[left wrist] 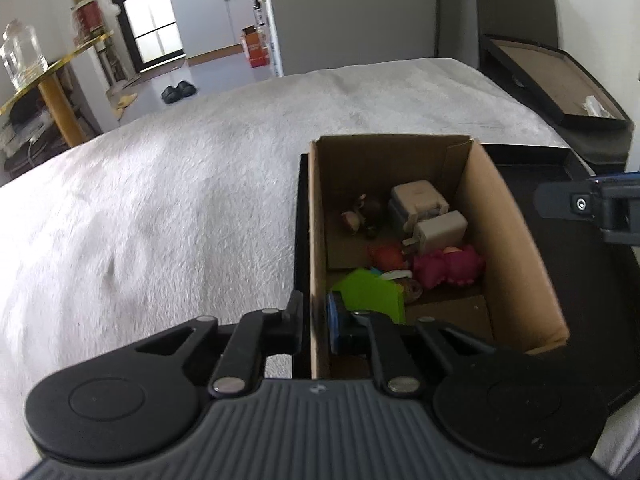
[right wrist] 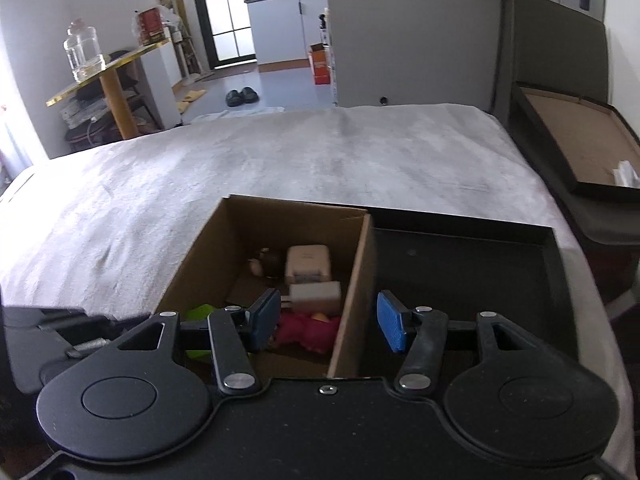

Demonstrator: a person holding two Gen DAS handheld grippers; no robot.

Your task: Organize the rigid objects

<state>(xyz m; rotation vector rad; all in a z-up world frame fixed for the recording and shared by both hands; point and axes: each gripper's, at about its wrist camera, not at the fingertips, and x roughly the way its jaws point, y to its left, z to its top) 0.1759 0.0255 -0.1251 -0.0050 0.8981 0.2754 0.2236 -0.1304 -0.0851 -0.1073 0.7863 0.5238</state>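
**Cardboard box on a black tray, flanked by both grippers**

A grey-white plush cover (left wrist: 180,200) spreads over the work surface, with a doorway and kitchen cabinets behind it. On the cover sits a black tray (right wrist: 480,264), and in the tray's left part stands an open cardboard box (left wrist: 500,240).

From the left wrist camera I see deepest into the box: two white plug adapters (left wrist: 440,232), a dark figurine (left wrist: 364,212) toward the far end, an orange toy (left wrist: 386,256), a pink toy (left wrist: 448,266) and a green piece (left wrist: 372,296) nearest the lens. The left gripper (left wrist: 314,320) straddles the box's left wall, one finger outside and the blue-padded finger inside; its jaws sit narrowly apart and I cannot tell whether they press on the cardboard.

The right wrist camera shows what the first does not: the bare tray floor to the right of the box, and the right gripper (right wrist: 332,320) standing wide open across the box's right wall, its left pad (right wrist: 264,316) over the pink toy inside, its right pad over the tray, holding nothing. Here the orange toy is hidden and the green piece is only a sliver.

At the far right of both views lies a dark shallow frame (right wrist: 576,148) with a brown board inside. A glass jar (right wrist: 84,54) stands on a gold-edged side table at left.
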